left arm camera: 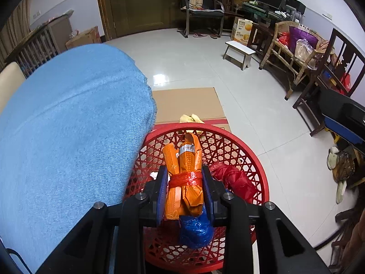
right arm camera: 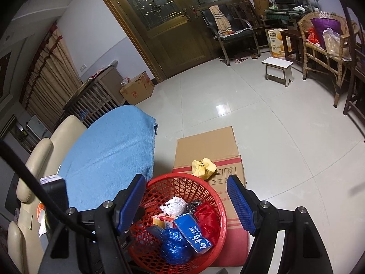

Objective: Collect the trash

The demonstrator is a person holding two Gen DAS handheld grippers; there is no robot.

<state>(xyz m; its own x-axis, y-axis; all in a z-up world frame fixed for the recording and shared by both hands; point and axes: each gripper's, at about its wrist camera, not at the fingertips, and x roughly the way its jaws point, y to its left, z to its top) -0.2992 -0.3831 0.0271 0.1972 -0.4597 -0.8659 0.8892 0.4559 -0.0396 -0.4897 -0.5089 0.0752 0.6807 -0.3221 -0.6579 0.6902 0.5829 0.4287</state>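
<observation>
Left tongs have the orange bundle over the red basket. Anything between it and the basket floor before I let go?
No barrier shows. The orange bundle hangs above the open red basket. Directly under it lie a blue bag and a red bag, so it would land on that trash.

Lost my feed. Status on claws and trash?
Left claw shut on orange bundle, above red basket. Right claw open, empty. Yellow scrap on cardboard. Nothing blocking.

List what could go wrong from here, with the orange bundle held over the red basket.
1. The left gripper pinches the orange bundle only at its red tie; the loose wrappers could slip out.
2. The red basket already holds trash, so the bundle might bounce off it.
3. The yellow peel on the cardboard box could be missed.
</observation>
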